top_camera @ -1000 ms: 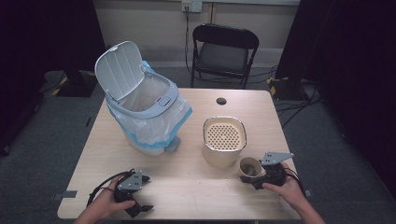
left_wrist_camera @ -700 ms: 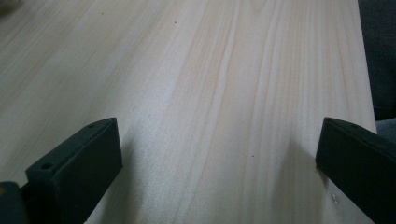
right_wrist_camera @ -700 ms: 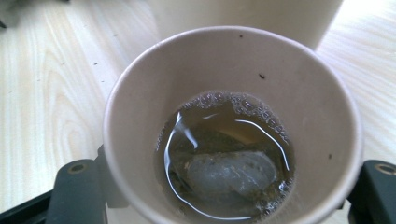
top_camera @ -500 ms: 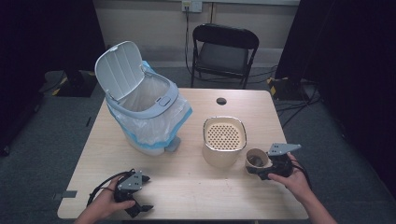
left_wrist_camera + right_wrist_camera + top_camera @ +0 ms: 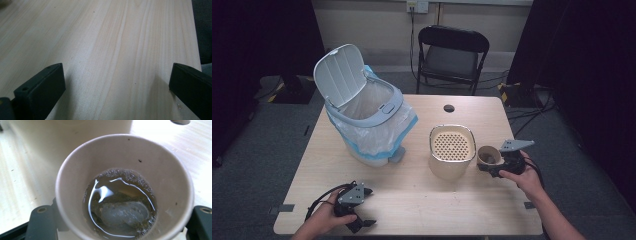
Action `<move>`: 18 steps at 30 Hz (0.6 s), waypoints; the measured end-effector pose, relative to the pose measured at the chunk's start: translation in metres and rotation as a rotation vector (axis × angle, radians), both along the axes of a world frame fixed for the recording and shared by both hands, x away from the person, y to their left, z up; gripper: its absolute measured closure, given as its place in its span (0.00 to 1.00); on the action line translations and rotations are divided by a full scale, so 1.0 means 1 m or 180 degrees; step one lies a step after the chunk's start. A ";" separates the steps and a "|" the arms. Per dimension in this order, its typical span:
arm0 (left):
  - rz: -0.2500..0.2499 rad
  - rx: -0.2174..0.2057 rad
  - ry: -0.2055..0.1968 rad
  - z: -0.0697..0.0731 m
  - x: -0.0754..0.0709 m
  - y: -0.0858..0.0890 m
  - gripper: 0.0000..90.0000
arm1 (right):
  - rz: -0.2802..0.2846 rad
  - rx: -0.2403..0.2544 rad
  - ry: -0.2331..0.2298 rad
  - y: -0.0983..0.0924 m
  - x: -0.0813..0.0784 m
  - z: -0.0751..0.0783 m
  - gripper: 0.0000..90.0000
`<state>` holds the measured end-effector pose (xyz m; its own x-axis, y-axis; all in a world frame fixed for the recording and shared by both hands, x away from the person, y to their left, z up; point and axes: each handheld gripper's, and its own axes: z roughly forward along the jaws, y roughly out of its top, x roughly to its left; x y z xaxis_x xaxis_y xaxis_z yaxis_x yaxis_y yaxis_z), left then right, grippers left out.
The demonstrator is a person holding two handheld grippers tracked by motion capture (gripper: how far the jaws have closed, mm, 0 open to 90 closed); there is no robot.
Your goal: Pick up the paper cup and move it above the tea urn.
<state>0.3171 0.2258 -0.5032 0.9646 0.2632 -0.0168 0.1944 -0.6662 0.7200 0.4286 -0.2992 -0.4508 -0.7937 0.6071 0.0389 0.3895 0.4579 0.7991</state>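
Observation:
A brown paper cup (image 5: 488,156) hangs just above the table (image 5: 422,200), right of a beige pot, with my right gripper (image 5: 490,168) shut on its wall. In the right gripper view the cup (image 5: 125,162) holds dark liquid and a soaked tea bag (image 5: 122,213), and the black jaws sit on either side of it, my right gripper (image 5: 120,222) clamped around it. My left gripper (image 5: 367,207) rests on the table near the front left edge. In the left gripper view this left gripper (image 5: 116,87) stands open over bare wood.
The beige pot (image 5: 451,167) with a perforated insert stands mid-table, close to the cup. A white-and-grey bin (image 5: 367,117) with a plastic liner and raised lid stands at the back left. A cable hole (image 5: 449,108) and a black folding chair (image 5: 452,55) lie beyond.
My right gripper has lifted the cup a little and carried it away from the front edge, closer to the beige pot. The left gripper has stayed put.

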 end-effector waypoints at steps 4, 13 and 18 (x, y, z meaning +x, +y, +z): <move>0.0001 0.0010 0.0001 0.000 0.000 0.000 0.00 | -0.0010 -0.0021 0.0001 0.000 0.010 0.001 0.30; 0.0000 0.0010 0.0002 0.000 0.000 0.000 0.00 | 0.0006 -0.0082 -0.0009 0.002 0.032 0.006 0.30; 0.0001 0.0011 0.0001 0.000 0.000 0.000 0.00 | 0.0013 -0.0071 -0.0029 0.003 0.043 0.009 0.31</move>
<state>0.3171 0.2260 -0.5031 0.9645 0.2635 -0.0161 0.1946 -0.6686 0.7177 0.4712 -0.2963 -0.4416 -0.7965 0.6044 0.0181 0.3802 0.4772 0.7923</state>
